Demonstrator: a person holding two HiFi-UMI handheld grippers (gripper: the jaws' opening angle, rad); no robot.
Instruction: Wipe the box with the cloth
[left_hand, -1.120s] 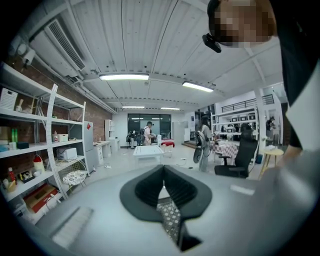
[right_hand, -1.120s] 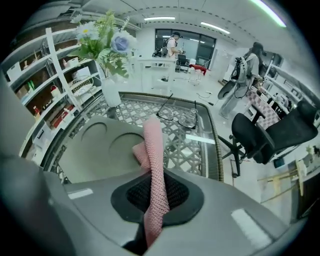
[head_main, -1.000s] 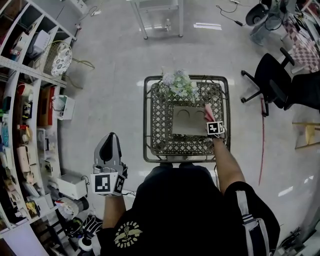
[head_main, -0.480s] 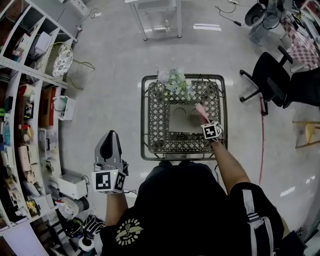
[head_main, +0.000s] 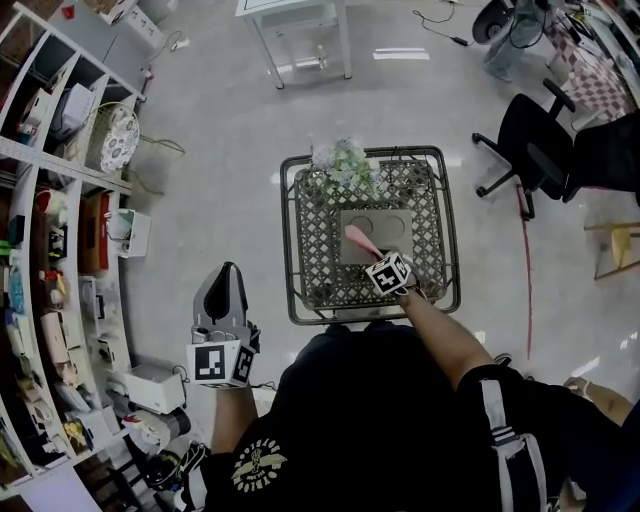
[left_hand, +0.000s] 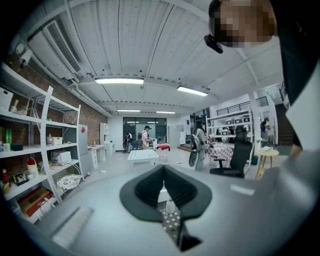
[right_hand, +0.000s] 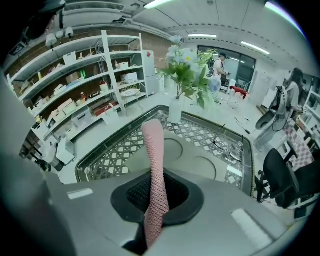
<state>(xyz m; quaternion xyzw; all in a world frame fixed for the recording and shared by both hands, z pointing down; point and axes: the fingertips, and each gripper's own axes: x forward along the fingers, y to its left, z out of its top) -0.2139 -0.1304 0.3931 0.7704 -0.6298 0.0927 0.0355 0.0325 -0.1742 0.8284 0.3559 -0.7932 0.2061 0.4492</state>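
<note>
A flat grey box with two round marks on its top lies on the lattice table. My right gripper is shut on a pink knitted cloth, which sticks out over the box's front left part. Whether the cloth touches the box cannot be told. My left gripper hangs left of the table, off it, over the floor. Its jaws are shut with nothing between them.
A vase of pale flowers stands at the table's far edge. Shelving full of goods runs along the left. A black office chair is at the right, a white table further off.
My right gripper has swept the pink cloth leftward and towards me across the box, from its right side to its front left part. The left gripper has stayed put.
</note>
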